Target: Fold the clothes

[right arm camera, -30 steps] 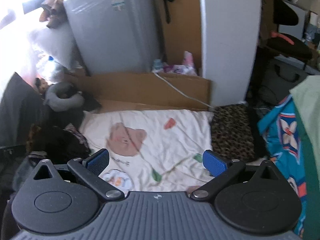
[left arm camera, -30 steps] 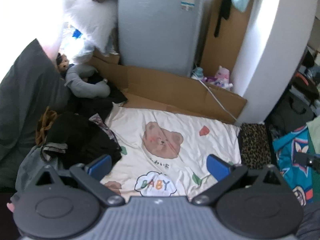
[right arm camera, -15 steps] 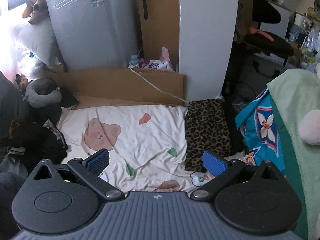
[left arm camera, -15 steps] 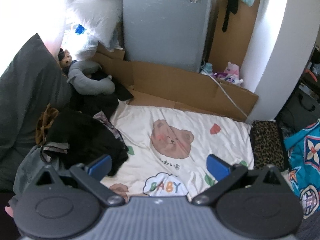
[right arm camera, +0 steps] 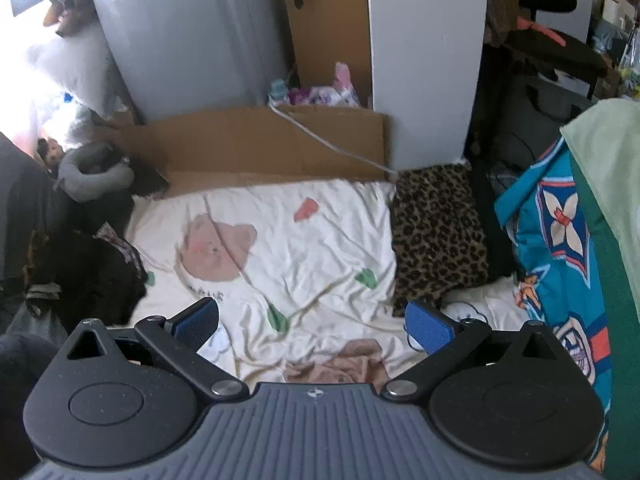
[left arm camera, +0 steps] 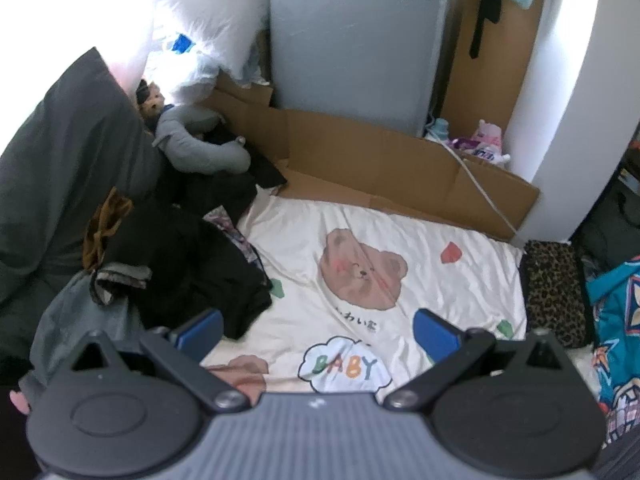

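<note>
Tongs on both sides spread wide and empty, left tongs (left arm camera: 316, 330) and right tongs (right arm camera: 312, 322) above the cream bear sheet (left arm camera: 400, 264), dark clothes pile (left arm camera: 192, 268) heaped along its left edge, leopard-print cloth (right arm camera: 436, 232) just off its right edge.

Cream bear-print sheet (left arm camera: 420, 264), leopard-spotted cloth (right arm camera: 438, 236), black clothes (left arm camera: 208, 276).

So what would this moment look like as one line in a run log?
left gripper: open, empty | right gripper: open, empty | pile of dark clothes: unfolded, left of cream bear-print sheet | folding: not started
</note>
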`<action>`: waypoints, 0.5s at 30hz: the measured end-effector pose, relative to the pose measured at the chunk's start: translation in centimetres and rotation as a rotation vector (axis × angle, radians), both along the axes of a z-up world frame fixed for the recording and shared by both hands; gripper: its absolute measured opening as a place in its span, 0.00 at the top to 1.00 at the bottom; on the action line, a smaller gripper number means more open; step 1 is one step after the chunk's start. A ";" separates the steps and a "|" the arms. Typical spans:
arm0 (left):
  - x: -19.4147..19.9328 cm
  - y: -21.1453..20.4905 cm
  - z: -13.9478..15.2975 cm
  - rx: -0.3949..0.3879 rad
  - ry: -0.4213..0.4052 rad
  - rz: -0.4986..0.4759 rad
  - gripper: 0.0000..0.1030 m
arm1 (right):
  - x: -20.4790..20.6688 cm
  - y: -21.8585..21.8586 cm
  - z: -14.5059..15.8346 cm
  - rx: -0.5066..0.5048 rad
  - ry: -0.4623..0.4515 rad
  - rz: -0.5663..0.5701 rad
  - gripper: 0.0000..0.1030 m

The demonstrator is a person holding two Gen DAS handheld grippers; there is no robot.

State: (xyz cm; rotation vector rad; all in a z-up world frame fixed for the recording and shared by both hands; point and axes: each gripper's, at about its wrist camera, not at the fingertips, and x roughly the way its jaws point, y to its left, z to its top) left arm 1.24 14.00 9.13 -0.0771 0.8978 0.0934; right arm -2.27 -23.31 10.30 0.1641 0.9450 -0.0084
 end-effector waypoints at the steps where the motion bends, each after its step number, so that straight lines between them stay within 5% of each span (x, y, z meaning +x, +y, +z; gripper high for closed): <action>1: 0.1 0.0 -0.2 -0.001 0.008 -0.002 0.01 | 0.0 0.0 -0.1 -0.002 0.004 0.000 0.01; 15: 0.2 0.8 -1.5 -0.067 0.056 0.036 0.01 | 0.1 2.0 -0.6 -0.047 0.031 0.093 0.01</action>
